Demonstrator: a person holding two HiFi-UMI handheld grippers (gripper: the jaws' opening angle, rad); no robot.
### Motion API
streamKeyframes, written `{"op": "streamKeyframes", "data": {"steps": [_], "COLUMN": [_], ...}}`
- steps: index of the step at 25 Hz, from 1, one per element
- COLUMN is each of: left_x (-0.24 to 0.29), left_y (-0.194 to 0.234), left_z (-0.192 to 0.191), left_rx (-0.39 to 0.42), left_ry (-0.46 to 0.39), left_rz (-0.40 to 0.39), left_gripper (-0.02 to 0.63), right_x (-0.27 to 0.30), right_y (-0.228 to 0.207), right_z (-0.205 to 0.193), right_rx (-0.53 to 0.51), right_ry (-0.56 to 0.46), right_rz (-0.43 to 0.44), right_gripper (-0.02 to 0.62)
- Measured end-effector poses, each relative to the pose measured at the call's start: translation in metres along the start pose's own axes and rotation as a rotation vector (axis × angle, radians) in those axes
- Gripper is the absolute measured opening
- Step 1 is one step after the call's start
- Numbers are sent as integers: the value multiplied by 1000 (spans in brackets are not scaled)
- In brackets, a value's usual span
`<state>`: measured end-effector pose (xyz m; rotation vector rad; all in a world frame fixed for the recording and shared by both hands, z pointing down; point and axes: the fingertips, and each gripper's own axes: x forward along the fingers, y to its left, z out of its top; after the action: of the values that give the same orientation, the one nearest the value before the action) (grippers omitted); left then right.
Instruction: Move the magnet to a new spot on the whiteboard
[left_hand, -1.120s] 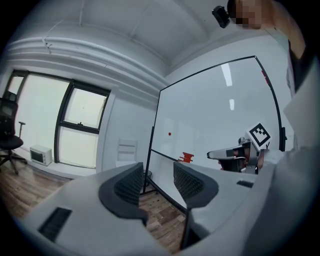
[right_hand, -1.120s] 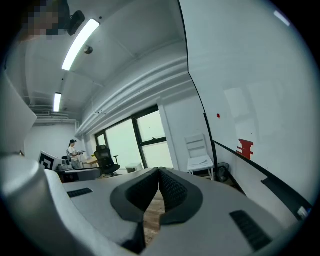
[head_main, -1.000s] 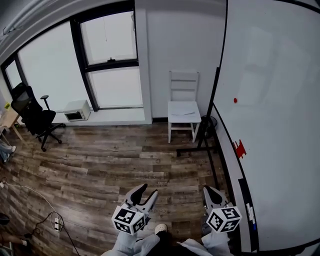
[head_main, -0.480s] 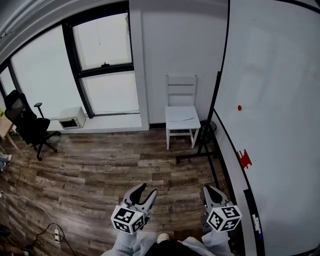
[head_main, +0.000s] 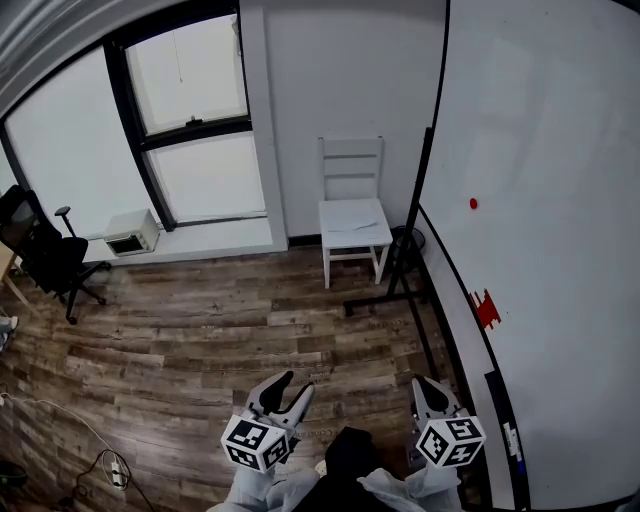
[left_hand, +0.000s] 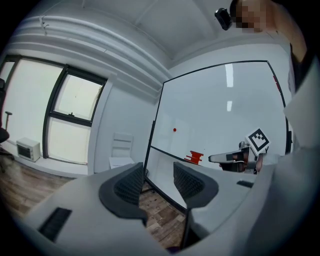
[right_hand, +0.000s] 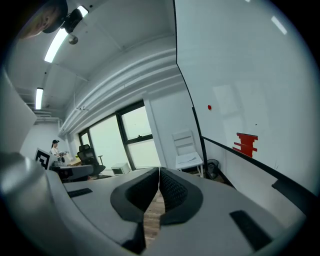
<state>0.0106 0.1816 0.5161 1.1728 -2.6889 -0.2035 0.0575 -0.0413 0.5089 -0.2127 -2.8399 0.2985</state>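
Note:
A small round red magnet (head_main: 473, 203) sticks to the whiteboard (head_main: 560, 120) at the right, well ahead of both grippers. It also shows in the left gripper view (left_hand: 174, 130) and the right gripper view (right_hand: 209, 107). My left gripper (head_main: 293, 384) hangs low over the wooden floor, jaws open (left_hand: 157, 182) with nothing between them. My right gripper (head_main: 428, 386) is near the board's lower edge, jaws shut (right_hand: 158, 187) and empty. Neither gripper touches the board.
A red stepped block (head_main: 487, 309) sits by the board's lower frame. A white chair (head_main: 353, 220) stands against the far wall beside the board's black stand (head_main: 395, 290). An office chair (head_main: 45, 250), a white box (head_main: 125, 232) and floor cables (head_main: 100, 465) lie left.
The room has slid leftward in the head view. Both grippers keep their places at the picture's bottom, jaws unchanged.

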Motion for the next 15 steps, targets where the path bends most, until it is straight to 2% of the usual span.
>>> {"op": "streamKeyframes", "data": {"steps": [7, 15], "left_x": [35, 132], "left_y": [16, 36], "left_z": [2, 41], "left_rx": [13, 39], "left_ry": [9, -21], "left_rz": [-7, -52], "left_gripper": [184, 184], "right_x": [30, 103], "right_y": [-21, -66], "right_z": [9, 58], "right_rx": [50, 14], "right_ry": [-32, -49], "right_rz": [4, -3], "right_gripper": [26, 26]}}
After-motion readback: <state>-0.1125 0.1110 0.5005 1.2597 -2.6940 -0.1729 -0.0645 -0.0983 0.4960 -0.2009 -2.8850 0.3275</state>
